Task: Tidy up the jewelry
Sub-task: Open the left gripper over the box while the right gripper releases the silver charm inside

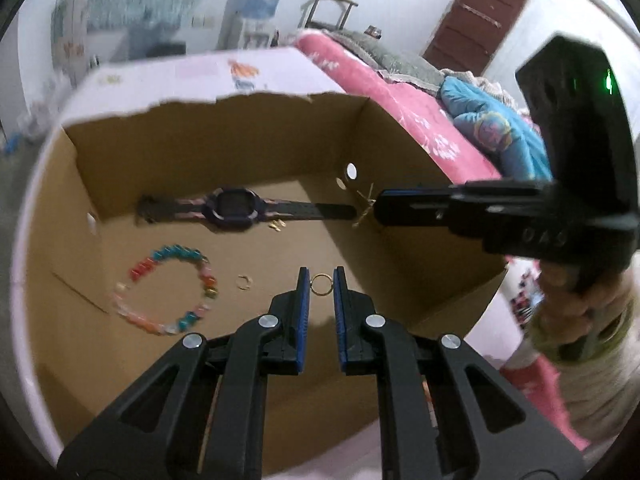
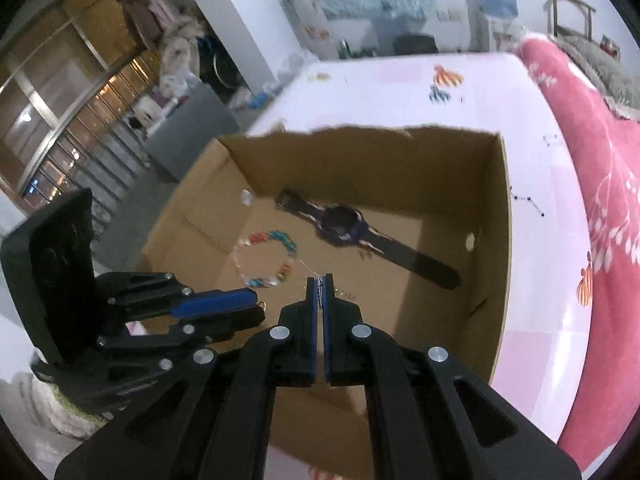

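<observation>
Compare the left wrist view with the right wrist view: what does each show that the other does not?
Only the left wrist view shows the brown door, the person's hand and a loose gold ring on the box floor. Only the right wrist view shows the windows and a thin chain pinched in the right gripper. Both show the cardboard box, watch, beaded bracelet, pink bed, and the small gold ring between the fingers of the left gripper.

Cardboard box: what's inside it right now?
Inside the cardboard box lie a purple watch, a colorful bead bracelet and a small gold ring. The left gripper holds another gold ring. The near floor is hidden behind the grippers.
</observation>
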A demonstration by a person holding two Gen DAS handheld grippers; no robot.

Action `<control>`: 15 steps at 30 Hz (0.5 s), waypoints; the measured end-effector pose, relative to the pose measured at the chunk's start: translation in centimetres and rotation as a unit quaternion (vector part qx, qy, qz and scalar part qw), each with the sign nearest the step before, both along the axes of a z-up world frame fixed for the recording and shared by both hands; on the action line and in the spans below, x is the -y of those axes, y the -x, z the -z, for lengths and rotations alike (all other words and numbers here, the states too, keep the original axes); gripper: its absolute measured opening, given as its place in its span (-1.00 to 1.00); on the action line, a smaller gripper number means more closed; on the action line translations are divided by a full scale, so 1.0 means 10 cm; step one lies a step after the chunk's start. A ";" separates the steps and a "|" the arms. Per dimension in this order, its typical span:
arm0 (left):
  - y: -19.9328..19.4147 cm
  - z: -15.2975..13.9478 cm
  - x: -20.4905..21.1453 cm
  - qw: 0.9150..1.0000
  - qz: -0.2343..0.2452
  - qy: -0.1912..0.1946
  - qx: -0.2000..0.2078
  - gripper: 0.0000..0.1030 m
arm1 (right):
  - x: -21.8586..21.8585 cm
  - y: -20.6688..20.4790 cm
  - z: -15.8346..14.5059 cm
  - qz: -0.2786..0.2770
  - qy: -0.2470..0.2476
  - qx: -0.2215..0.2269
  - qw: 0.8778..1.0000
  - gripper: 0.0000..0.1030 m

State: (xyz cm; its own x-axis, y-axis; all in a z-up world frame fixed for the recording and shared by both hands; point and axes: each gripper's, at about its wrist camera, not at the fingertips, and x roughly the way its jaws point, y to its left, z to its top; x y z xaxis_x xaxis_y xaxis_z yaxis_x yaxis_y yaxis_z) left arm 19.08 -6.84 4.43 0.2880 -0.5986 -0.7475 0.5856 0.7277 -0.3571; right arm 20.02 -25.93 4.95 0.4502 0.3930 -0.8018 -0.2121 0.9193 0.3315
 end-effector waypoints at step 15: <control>0.03 -0.17 -0.15 0.999 -0.029 0.028 0.009 -0.34 | 0.23 0.15 -0.23 0.030 -0.015 0.047 0.998 -0.26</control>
State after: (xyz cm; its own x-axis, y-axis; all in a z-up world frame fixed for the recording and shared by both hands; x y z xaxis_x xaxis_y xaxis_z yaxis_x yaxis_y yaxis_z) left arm 18.78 -5.31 6.10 0.3357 -0.6216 -0.7077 0.5498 0.7394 -0.3887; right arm 18.54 -28.20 7.25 0.5456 0.3856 -0.7441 -0.1882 0.9215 0.3396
